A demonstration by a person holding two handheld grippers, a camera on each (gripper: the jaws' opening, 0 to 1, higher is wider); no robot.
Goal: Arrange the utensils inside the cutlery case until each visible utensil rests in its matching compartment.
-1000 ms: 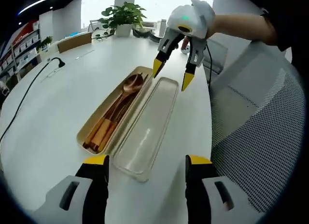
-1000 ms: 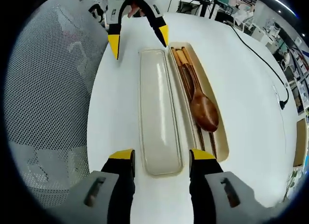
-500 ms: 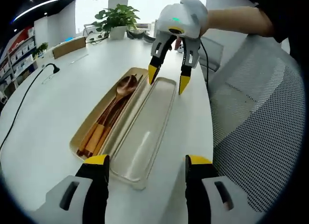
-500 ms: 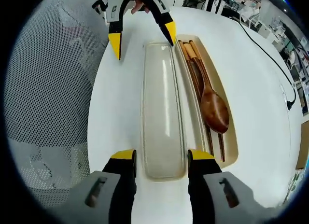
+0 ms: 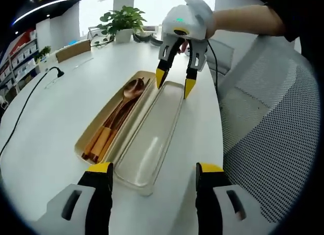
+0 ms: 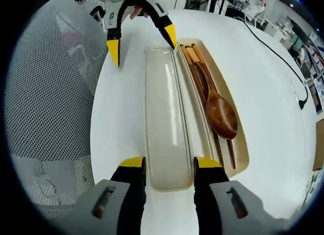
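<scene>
In the left gripper view the cutlery case (image 5: pixel 109 126) lies on the white counter (image 5: pixel 50 123), long axis running from lower left to upper centre, its clear lid (image 5: pixel 152 136) alongside on the right. The wooden spoon (image 5: pixel 132 90) points its bowl to the far end, chopsticks (image 5: pixel 104 139) beside it. The left gripper (image 5: pixel 152 170) and right gripper (image 5: pixel 173 85) both have jaws apart, holding nothing.

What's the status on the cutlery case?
Both tools open, left tool and right tool at opposite ends of the clear lid. Wooden spoon and chopsticks lie in the case tray. Nothing in the way.
</scene>
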